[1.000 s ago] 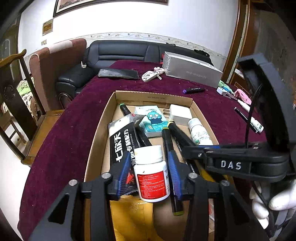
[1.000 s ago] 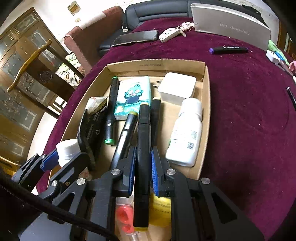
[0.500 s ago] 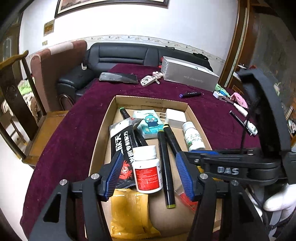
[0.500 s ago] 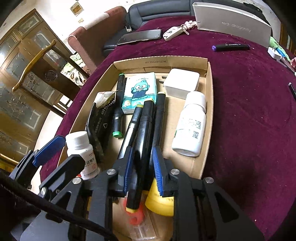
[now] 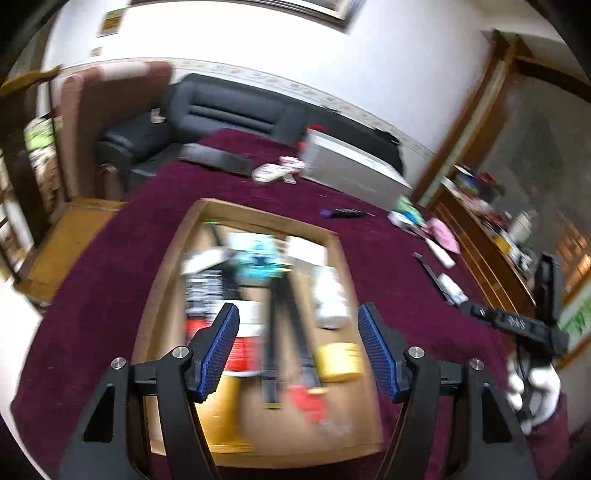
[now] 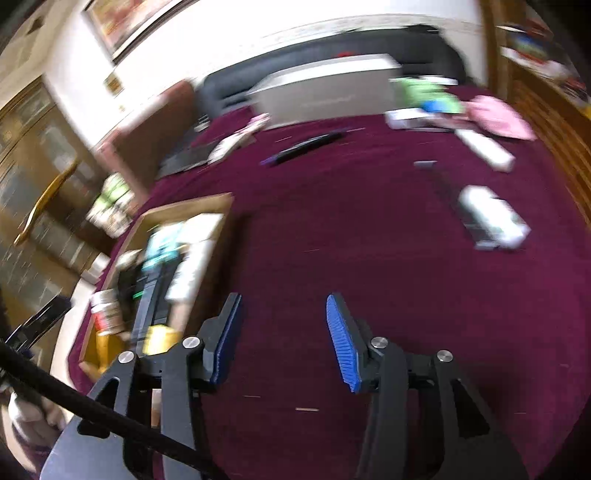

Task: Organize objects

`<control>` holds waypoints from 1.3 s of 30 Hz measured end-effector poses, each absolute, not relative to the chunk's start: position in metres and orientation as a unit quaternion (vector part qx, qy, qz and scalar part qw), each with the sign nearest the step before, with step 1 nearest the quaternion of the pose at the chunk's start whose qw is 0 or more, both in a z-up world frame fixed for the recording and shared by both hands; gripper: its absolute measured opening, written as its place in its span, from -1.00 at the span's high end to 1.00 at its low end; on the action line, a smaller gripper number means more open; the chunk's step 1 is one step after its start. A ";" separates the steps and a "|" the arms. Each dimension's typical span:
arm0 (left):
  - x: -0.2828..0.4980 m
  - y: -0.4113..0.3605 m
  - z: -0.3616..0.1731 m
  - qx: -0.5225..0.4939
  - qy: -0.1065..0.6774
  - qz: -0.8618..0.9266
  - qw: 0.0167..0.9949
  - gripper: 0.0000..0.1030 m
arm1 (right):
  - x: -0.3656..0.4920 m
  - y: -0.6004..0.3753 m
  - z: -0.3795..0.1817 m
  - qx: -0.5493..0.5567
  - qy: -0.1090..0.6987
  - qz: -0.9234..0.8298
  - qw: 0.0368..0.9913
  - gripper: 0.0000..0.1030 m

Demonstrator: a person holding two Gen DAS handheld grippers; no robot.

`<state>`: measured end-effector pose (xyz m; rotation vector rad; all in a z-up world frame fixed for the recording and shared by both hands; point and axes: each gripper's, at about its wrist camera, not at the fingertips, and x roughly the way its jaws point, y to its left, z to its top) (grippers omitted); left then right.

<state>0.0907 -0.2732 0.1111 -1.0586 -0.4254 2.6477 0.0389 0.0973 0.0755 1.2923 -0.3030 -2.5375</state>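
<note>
Two grippers, the left gripper (image 5: 298, 332) above one cardboard box (image 5: 168, 280) and the right gripper (image 6: 282, 332) above the bare red tablecloth (image 6: 369, 240), are opening with nothing between their jaws.

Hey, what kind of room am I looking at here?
Most likely a home living room: a black leather sofa against the wall, a framed picture above it, and a table under a maroon cloth that holds a cardboard box of household odds and ends.

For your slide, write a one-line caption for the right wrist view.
Right tongs, opening and empty, above bare maroon tablecloth beside the filled cardboard tray.
</note>
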 end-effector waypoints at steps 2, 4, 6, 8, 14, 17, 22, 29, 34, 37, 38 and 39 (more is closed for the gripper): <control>0.089 -0.248 0.115 -0.368 -0.133 0.907 0.155 -0.18 | 0.038 0.142 0.078 0.441 -0.130 -0.882 0.099 0.08; 0.086 -0.220 0.116 -0.375 -0.119 0.901 0.181 -0.18 | 0.038 0.177 0.078 0.437 -0.149 -0.885 0.067 0.06; 0.081 -0.190 0.113 -0.386 -0.101 0.895 0.201 -0.18 | 0.033 0.203 0.076 0.433 -0.160 -0.886 0.041 0.06; 0.078 -0.171 0.109 -0.395 -0.091 0.889 0.211 -0.18 | 0.028 0.225 0.072 0.431 -0.168 -0.886 0.018 0.06; 0.069 -0.118 0.096 -0.426 -0.061 0.873 0.232 -0.18 | -0.001 0.252 0.058 0.425 -0.152 -0.892 -0.010 0.06; 0.063 -0.102 0.091 -0.436 -0.052 0.867 0.237 -0.18 | -0.023 0.246 0.055 0.421 -0.099 -0.902 -0.019 0.06; 0.055 -0.086 0.087 -0.446 -0.041 0.862 0.238 -0.18 | -0.057 0.234 0.039 0.440 -0.026 -0.897 -0.017 0.06; 0.030 -0.060 0.075 -0.466 -0.035 0.851 0.238 -0.17 | -0.080 0.235 0.013 0.474 -0.035 -0.880 -0.007 0.38; 0.004 -0.027 0.071 -0.470 -0.025 0.847 0.246 -0.17 | -0.066 0.252 0.012 0.469 -0.085 -0.879 -0.014 0.39; -0.018 0.000 0.068 -0.473 -0.017 0.846 0.245 -0.17 | -0.048 0.269 0.010 0.464 -0.125 -0.877 -0.013 0.38; -0.029 0.013 0.066 -0.476 -0.015 0.845 0.245 -0.17 | -0.042 0.275 0.009 0.460 -0.140 -0.877 -0.009 0.38; -0.036 0.022 0.063 -0.478 -0.016 0.843 0.246 -0.17 | -0.037 0.281 0.008 0.454 -0.156 -0.877 -0.004 0.38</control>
